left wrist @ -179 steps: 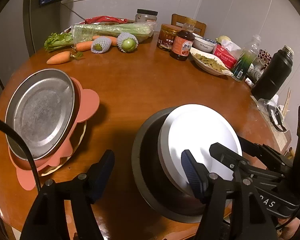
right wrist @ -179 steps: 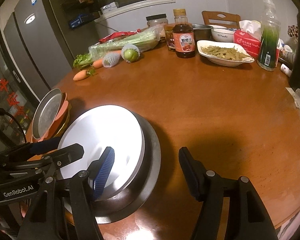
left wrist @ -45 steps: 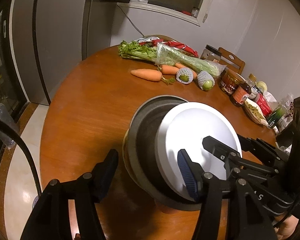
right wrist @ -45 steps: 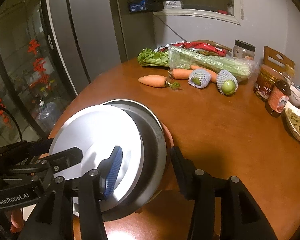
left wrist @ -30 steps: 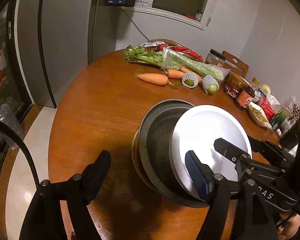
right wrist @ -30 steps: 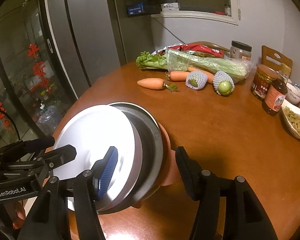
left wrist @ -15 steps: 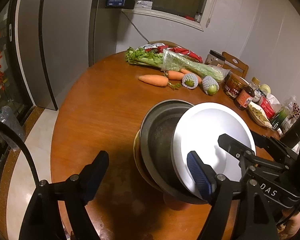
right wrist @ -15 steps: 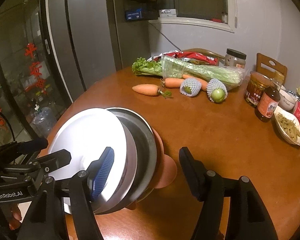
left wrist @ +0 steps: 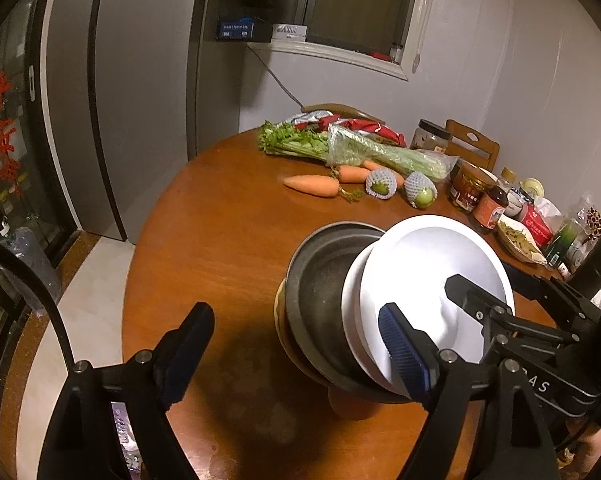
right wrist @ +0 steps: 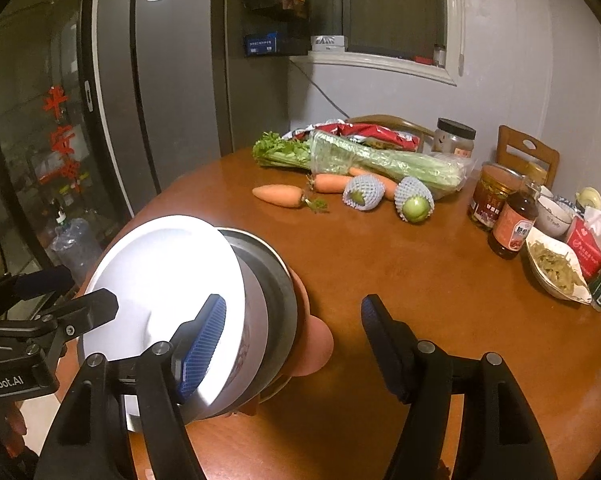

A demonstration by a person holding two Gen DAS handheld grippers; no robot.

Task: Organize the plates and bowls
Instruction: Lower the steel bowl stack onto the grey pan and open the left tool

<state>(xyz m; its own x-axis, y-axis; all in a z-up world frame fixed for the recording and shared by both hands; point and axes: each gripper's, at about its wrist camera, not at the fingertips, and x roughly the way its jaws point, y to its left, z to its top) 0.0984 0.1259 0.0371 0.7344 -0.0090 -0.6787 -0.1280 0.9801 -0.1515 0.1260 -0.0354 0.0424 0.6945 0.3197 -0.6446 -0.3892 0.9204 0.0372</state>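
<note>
A white plate lies on top of a grey metal plate, over a pink silicone plate and a yellowish dish beneath. The stack is tilted, near the table's near edge. My left gripper is open, its right finger over the white plate's near rim. My right gripper is open, its left finger at the white plate, beside the grey plate and pink plate. The other gripper's fingers show across the plate in each view.
The round wooden table holds a carrot, celery, two netted fruits, jars, a sauce bottle and a dish of greens at the far right. A grey fridge stands left.
Over six seconds the white and grey plates moved left onto the pink stack. In the last second both grippers rose and pulled back; the stack looks more tilted.
</note>
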